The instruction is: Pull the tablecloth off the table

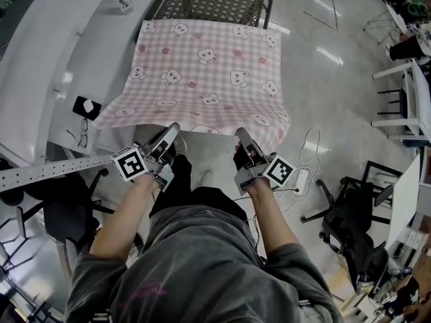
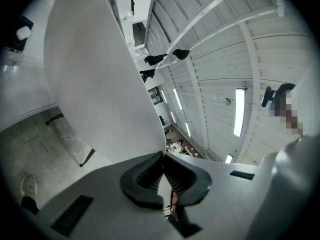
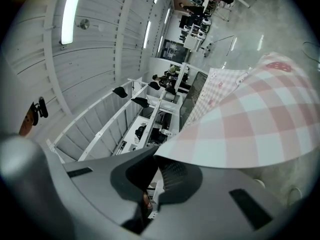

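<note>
A pink checked tablecloth with bear prints hangs spread out in front of me, its far edge toward a dark mesh table. My left gripper is shut on the cloth's near left edge. My right gripper is shut on the near right edge. In the left gripper view the pale underside of the cloth rises out of the closed jaws of that gripper. In the right gripper view the checked cloth runs out to the right from my gripper.
A white table with a black item and glasses lies to the left. A perforated metal rail crosses below it. Black chairs and a power strip with cables stand on the floor to the right. My legs are below.
</note>
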A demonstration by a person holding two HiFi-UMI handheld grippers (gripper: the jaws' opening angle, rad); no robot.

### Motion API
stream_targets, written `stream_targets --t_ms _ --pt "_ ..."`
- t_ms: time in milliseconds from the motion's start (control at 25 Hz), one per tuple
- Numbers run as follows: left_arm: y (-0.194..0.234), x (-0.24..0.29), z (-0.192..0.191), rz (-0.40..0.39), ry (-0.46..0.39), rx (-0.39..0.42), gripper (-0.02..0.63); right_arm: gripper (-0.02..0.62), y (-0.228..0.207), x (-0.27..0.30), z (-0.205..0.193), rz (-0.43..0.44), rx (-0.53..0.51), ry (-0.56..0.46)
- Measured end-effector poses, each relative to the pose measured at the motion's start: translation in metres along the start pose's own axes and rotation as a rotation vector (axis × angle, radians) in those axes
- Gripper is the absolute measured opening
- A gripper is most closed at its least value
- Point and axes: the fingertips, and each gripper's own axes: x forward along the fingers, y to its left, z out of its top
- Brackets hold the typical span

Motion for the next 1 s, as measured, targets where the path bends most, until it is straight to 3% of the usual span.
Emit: stream_targets --t_ms 480,1000 --pt "-0.049 -0.033 -0.025 -0.029 -0.033 0.013 0.000 0.005 0.038 -0.043 -0.013 0.060 -0.008 0.011" --pt "-0.097 -0.063 -0.024 -0.066 -0.072 0.003 0.000 0.005 0.092 -0.068 -0.023 0.099 -0.046 0.036"
